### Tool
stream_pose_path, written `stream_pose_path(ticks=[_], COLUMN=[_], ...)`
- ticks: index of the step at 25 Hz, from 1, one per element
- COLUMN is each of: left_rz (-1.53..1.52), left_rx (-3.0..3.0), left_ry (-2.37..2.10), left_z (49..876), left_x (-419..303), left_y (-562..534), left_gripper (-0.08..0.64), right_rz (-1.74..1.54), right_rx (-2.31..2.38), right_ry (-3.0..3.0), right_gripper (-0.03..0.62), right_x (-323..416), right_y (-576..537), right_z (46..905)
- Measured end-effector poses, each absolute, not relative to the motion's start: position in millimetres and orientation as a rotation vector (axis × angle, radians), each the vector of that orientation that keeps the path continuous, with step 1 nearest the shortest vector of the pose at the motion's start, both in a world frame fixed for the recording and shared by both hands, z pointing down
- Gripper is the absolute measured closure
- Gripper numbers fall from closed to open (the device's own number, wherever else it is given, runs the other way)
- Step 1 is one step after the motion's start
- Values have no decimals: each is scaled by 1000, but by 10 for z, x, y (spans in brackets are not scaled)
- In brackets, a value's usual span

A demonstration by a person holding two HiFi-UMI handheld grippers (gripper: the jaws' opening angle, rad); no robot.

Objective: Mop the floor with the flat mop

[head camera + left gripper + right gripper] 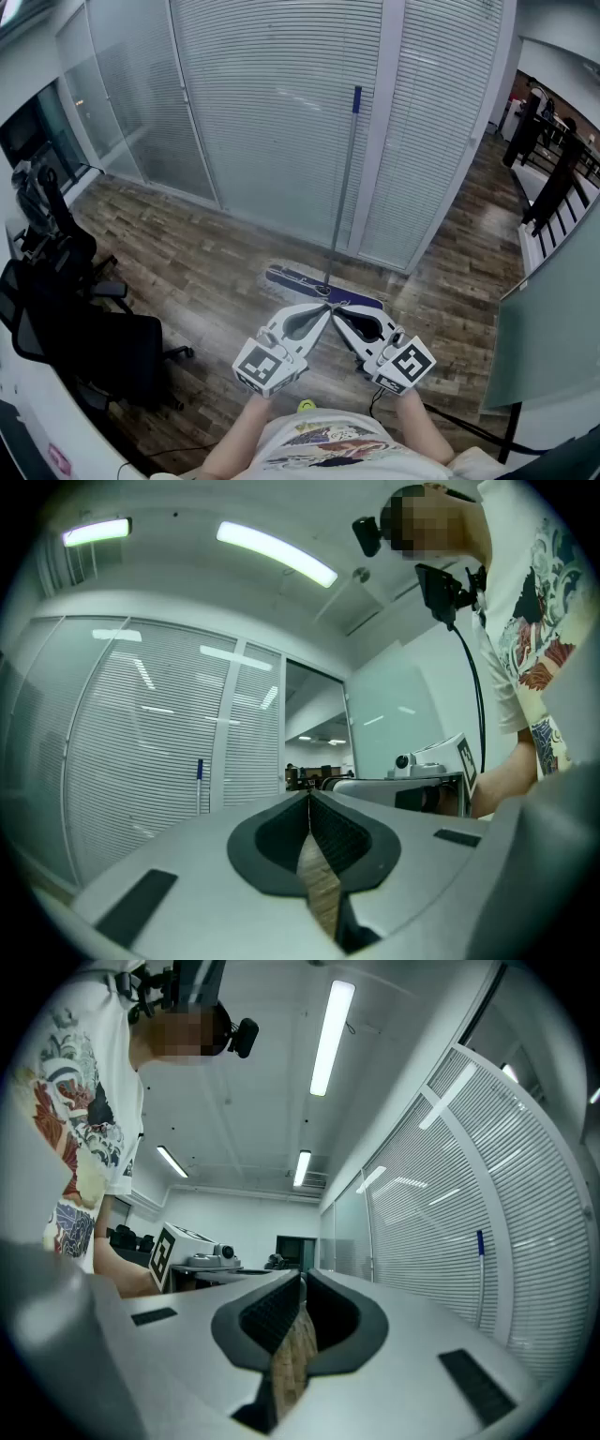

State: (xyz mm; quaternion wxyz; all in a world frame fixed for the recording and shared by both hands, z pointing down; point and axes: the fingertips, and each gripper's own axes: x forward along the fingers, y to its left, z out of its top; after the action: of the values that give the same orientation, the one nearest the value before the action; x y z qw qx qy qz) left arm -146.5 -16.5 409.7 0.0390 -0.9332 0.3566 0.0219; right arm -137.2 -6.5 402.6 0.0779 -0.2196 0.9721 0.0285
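Observation:
The flat mop leans upright against the glass wall with blinds; its grey handle (343, 178) has a blue tip and its purple flat head (322, 285) lies on the wood floor. My left gripper (327, 308) and right gripper (335, 311) are held side by side just in front of the mop head, tips nearly meeting, both shut and holding nothing. The blue-tipped handle (200, 786) shows far off in the left gripper view, left of the shut left gripper (309, 797). In the right gripper view the handle (482, 1274) stands at the right, beyond the shut right gripper (302, 1277).
A black office chair (89, 328) and dark equipment stand at the left. The glass partition with blinds (281, 103) runs across the back. A green-grey panel (553, 328) and black railings (553, 178) are at the right. A black cable (469, 427) trails on the floor.

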Motion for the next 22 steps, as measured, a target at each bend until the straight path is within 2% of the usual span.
stream_pose_path(ticks=[22], left_rz=[99], left_rx=[-2900], left_ry=[1058], left_z=[4106], left_x=[-1572], left_y=[-354], left_gripper=[549], right_rz=[-2], right_rx=[-671], right_ry=[2893], right_gripper=[557], right_x=[-1482], right_y=[-280], right_z=[4039])
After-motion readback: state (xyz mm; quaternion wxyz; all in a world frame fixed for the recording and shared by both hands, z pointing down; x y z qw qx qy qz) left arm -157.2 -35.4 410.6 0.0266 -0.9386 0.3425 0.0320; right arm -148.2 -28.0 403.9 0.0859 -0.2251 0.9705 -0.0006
